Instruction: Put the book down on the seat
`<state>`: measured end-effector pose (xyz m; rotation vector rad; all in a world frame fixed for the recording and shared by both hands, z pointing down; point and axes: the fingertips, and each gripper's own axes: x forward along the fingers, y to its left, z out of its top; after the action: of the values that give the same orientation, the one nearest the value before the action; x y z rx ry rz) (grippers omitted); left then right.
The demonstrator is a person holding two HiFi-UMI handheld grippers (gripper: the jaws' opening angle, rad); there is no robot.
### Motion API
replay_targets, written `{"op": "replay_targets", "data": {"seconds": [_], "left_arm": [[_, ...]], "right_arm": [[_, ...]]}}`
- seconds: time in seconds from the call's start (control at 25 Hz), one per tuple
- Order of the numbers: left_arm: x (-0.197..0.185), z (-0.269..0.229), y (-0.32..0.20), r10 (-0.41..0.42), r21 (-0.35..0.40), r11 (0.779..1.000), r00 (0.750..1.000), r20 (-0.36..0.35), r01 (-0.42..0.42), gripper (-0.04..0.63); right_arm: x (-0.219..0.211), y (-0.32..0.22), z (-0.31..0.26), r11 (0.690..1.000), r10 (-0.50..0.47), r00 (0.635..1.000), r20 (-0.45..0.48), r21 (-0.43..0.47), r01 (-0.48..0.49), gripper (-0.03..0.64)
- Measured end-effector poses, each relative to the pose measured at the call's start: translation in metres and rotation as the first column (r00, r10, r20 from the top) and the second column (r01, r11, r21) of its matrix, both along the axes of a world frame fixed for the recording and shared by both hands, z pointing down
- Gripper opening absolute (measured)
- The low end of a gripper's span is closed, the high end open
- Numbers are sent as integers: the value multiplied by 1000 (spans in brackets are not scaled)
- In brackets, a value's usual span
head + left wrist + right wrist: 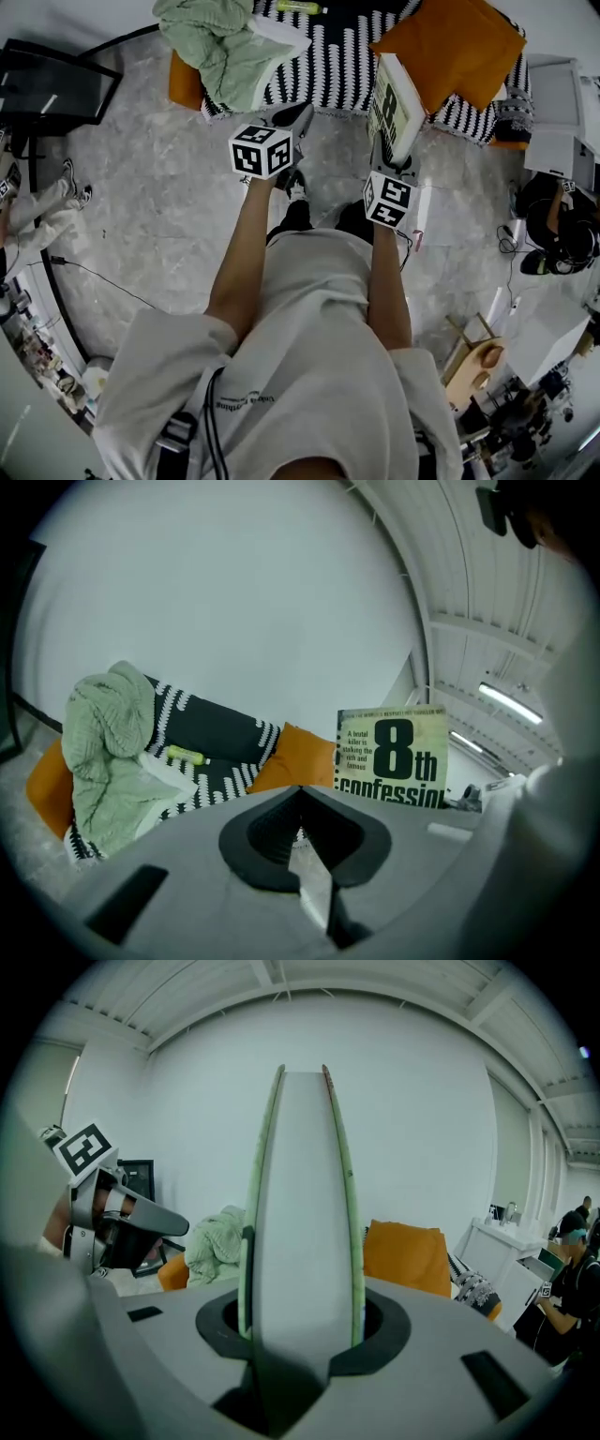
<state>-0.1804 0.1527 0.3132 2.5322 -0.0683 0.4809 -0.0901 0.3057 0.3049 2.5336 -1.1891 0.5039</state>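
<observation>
My right gripper is shut on the lower edge of a pale green paperback book and holds it upright in front of the seat. The right gripper view shows the book edge-on between the jaws of the right gripper. The seat is a sofa under a black-and-white striped cover. My left gripper hovers at the seat's front edge, to the left of the book, shut and holding nothing. From the left gripper I see the book's cover and the striped seat.
A crumpled green blanket lies on the seat's left part and an orange cushion on its right. A yellow-green tube rests at the back. A black stand is at left. A seated person and white cabinet are at right.
</observation>
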Motion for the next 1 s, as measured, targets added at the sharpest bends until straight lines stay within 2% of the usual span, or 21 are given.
{"op": "replay_targets", "data": {"seconds": [0.24, 0.4, 0.72, 0.92, 1.0], "left_arm": [[-6, 10, 3, 46, 20, 999, 998, 40, -47, 8], [-23, 18, 2, 89, 35, 995, 990, 108, -94, 8], [-53, 0, -47, -59, 82, 995, 995, 83, 52, 9], [-69, -5, -80, -217, 102, 972, 976, 34, 213, 9], [-70, -6, -87, -246, 98, 965, 969, 34, 241, 8]], "right_arm": [[1, -14, 4, 1000, 0, 1000, 11, 22, -1, 150], [1, -33, 4, 998, -4, 1000, 30, 57, 2, 150], [-3, -95, -3, 991, -113, 993, 33, 73, 110, 150], [-9, -127, 0, 979, -193, 980, 48, 76, 189, 150], [-7, -142, -5, 973, -214, 975, 54, 102, 208, 150]]}}
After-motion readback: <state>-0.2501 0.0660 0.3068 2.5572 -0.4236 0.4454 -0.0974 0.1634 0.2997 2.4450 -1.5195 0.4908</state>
